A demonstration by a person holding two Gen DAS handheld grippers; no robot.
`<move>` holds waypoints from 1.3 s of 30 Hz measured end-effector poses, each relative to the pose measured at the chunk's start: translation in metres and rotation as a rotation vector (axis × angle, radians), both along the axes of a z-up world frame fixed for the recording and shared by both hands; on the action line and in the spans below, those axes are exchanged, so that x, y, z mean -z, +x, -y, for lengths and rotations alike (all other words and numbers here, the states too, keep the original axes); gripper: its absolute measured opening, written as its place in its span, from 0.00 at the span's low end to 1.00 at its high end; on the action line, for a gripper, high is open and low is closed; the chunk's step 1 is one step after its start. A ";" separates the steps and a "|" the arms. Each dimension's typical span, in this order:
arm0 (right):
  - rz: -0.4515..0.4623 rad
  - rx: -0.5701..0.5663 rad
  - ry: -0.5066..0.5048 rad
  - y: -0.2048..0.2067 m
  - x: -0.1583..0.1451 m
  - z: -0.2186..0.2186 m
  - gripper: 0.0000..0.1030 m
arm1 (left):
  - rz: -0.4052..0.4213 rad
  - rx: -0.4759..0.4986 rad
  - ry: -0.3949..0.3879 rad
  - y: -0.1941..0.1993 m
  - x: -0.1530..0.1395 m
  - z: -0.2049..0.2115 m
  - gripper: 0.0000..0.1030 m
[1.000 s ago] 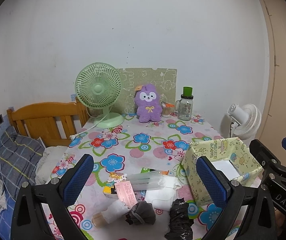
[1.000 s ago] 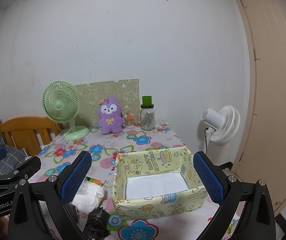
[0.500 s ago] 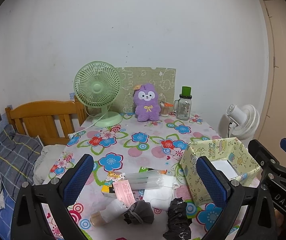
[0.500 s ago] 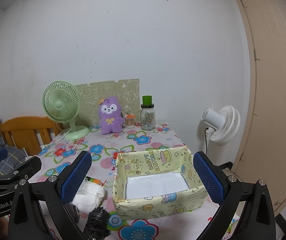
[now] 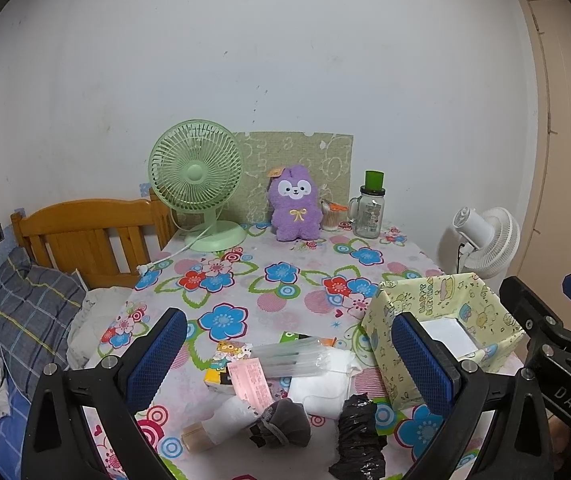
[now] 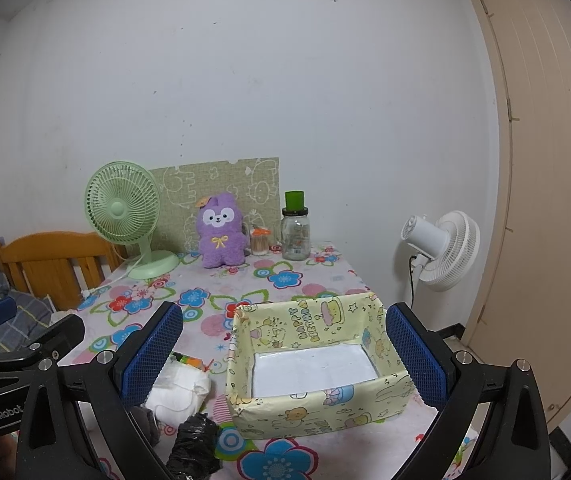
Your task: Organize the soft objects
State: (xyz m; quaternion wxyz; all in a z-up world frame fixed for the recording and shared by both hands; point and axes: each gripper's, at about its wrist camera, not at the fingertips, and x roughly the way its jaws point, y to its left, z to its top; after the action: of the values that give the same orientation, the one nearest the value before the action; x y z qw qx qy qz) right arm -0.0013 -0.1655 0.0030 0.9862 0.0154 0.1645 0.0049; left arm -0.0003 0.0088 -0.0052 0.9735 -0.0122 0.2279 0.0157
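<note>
Barely anything's changed from a second ago: both the left gripper (image 5: 285, 364) and right gripper (image 6: 283, 350) still hover wide open and empty, with the soft pile (image 5: 317, 384) just below the left one and the box (image 6: 309, 412) untouched, so sorting hasn't started.

A pale green plastic desk fan (image 5: 196, 178) stands at the far edge of the flower-printed tablecloth (image 5: 245, 280), with a clear glass jar with a green lid (image 5: 368, 211) further right; a white pedestal fan (image 6: 441, 250) stands beside the beige door (image 6: 545, 160)
</note>
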 end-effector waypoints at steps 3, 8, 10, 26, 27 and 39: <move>-0.007 -0.006 0.005 0.001 0.001 -0.001 1.00 | -0.010 0.013 -0.002 0.001 0.002 -0.004 1.00; -0.016 -0.006 0.020 0.002 0.004 -0.006 1.00 | -0.012 0.020 0.017 0.003 0.007 -0.010 0.99; -0.023 -0.007 0.021 0.003 0.005 -0.010 0.99 | -0.015 0.020 0.020 0.004 0.009 -0.013 0.99; -0.023 -0.061 0.004 0.008 0.027 -0.052 0.95 | -0.073 0.029 0.042 0.014 0.048 -0.035 0.98; -0.022 -0.065 0.002 0.008 0.030 -0.055 0.94 | -0.080 0.033 0.042 0.015 0.052 -0.037 0.98; -0.057 -0.093 0.005 0.011 0.059 -0.082 0.94 | -0.133 0.097 0.069 0.018 0.084 -0.045 0.98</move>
State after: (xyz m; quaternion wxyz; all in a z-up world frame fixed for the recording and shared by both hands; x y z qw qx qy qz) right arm 0.0096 -0.0832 -0.0559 0.9799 0.0105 0.1929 0.0506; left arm 0.0177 0.0541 -0.0891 0.9556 0.0332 0.2919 -0.0227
